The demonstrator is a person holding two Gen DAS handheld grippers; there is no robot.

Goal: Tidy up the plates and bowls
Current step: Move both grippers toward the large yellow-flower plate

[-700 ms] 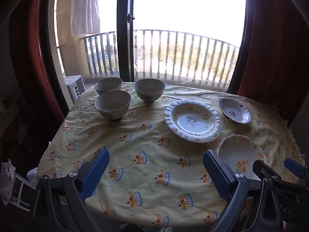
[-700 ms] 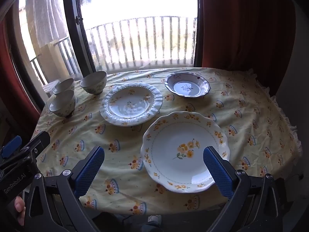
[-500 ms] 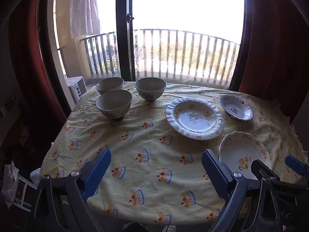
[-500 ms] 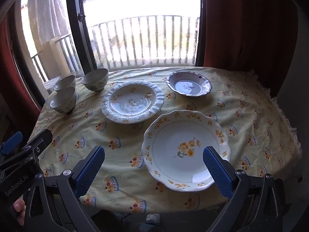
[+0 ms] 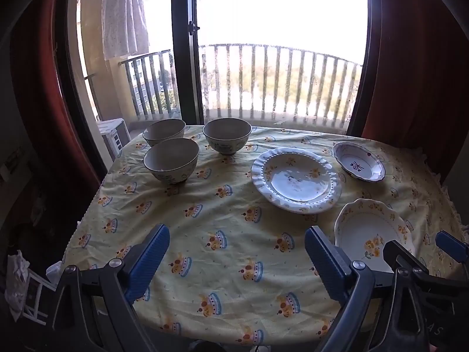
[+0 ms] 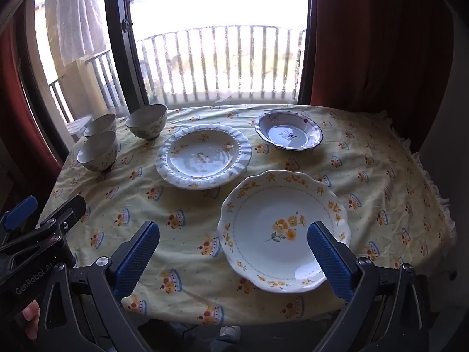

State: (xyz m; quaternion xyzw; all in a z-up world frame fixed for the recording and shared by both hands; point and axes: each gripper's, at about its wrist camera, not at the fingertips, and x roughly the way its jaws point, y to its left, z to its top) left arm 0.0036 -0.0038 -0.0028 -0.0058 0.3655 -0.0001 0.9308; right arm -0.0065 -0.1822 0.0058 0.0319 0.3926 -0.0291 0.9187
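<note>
Three bowls stand at the table's far left: a near one (image 5: 171,160), a back left one (image 5: 164,131) and a back right one (image 5: 227,135). A ribbed white plate (image 5: 296,179) lies mid-table, a small blue-rimmed dish (image 5: 359,165) behind it to the right, and a scalloped plate with yellow flowers (image 6: 283,230) at the front right. My left gripper (image 5: 236,264) is open and empty above the table's front edge. My right gripper (image 6: 233,259) is open and empty, hovering just in front of the flowered plate.
The round table has a yellow patterned cloth (image 5: 228,220). A balcony door with a dark frame (image 5: 184,58) and railing stands behind it, red curtains (image 6: 381,44) at the sides. A white stool (image 5: 112,135) stands outside at the left.
Both grippers have drawn back and risen slightly, so the table looks a little farther away. Both stay open. No dish has moved.
</note>
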